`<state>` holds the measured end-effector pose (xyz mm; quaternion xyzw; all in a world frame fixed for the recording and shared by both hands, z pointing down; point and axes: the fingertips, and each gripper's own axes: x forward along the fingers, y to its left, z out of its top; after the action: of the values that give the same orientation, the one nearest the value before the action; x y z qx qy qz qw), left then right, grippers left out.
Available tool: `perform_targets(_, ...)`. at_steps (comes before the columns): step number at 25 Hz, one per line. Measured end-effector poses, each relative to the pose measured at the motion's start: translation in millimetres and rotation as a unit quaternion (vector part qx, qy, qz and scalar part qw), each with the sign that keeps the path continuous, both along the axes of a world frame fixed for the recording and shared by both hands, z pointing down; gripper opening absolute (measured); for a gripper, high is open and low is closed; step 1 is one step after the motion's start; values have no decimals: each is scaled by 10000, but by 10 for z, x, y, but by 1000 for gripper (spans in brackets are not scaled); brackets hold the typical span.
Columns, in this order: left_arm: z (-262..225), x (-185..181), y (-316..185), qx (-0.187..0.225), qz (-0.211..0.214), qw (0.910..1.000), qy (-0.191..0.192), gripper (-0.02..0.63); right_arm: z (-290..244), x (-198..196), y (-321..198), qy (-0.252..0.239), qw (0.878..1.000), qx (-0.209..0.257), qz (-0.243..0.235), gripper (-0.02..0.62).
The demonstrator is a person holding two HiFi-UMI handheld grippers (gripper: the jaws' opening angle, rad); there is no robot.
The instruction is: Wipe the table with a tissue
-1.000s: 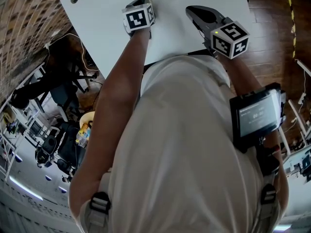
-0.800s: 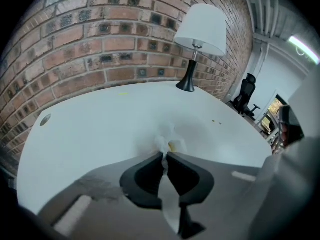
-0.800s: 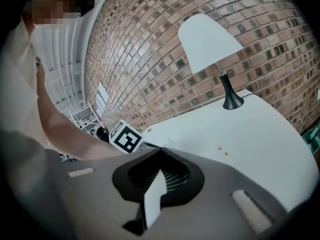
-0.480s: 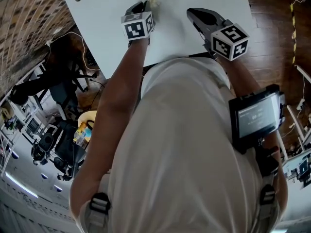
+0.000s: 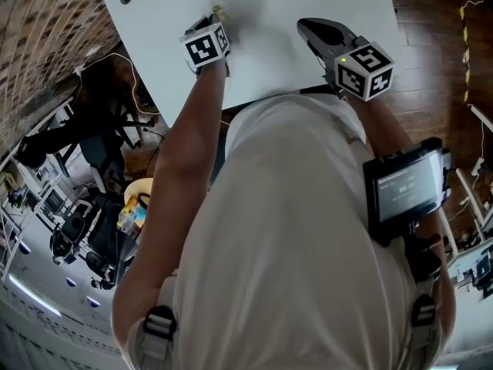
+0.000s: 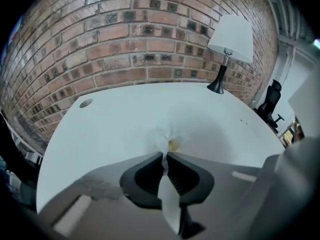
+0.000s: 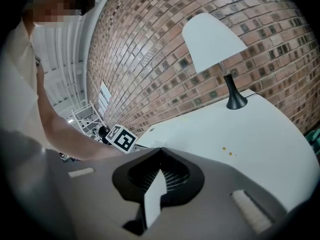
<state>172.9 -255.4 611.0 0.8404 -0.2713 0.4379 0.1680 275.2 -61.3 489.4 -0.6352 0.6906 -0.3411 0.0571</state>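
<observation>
You had the left gripper (image 6: 165, 155) clamped hard on a crumpled white paper tissue (image 6: 167, 133), jaws squeezed nearly together with just the paper between them. That tight pinch makes sense to me, since a loose hold would let the wad slip as soon as it dragged. The gripper was tipped steeply down so the bunched end pressed onto the white tabletop (image 6: 110, 119) just past the jaw tips. It sat right against a small yellowish smear (image 6: 173, 145), which looked like the mess you were after.

Your right gripper (image 7: 160, 149) was doing nothing: jaws pressed together and empty, held over the near right side of the table, well apart from the tissue. I'd guess you parked it there to keep it out of the wiping path.

A couple of tiny yellow specks (image 7: 227, 151) were on the table ahead of it, towards the white-shaded lamp with the black base (image 7: 212, 39), so I'd say the job wasn't finished.
</observation>
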Motion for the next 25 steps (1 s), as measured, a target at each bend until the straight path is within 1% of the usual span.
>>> perform_targets(3,-4,75,41,13,-46,10000,-8,23,-17,54,56,8,10000,19,52,8)
perform_targets(5,3,169,91,-12,74,10000,19,23,-1,82,83,2,10000,3,81,6)
perform_targets(10,1,487,310,18,535,9985,57,23,12,171,160,-1,9999,-9,148,6)
perform_targets(12,-22,625,440,67,782,9969,50,23,-4,238,221,5,9998,-7,175,6)
perform_targets(15,19,768,596,148,1168,9930,30,23,3,305,263,-1,9998,-8,202,6)
perform_targets(19,81,893,865,7,1685,9856,135,23,25,342,265,-24,9998,1,173,6)
perform_targets(22,38,948,1055,-266,1880,9812,354,23,9,385,229,-12,9999,35,128,6)
perform_targets(25,-103,994,1203,-380,2005,9757,802,23,-10,418,191,3,9999,49,111,6)
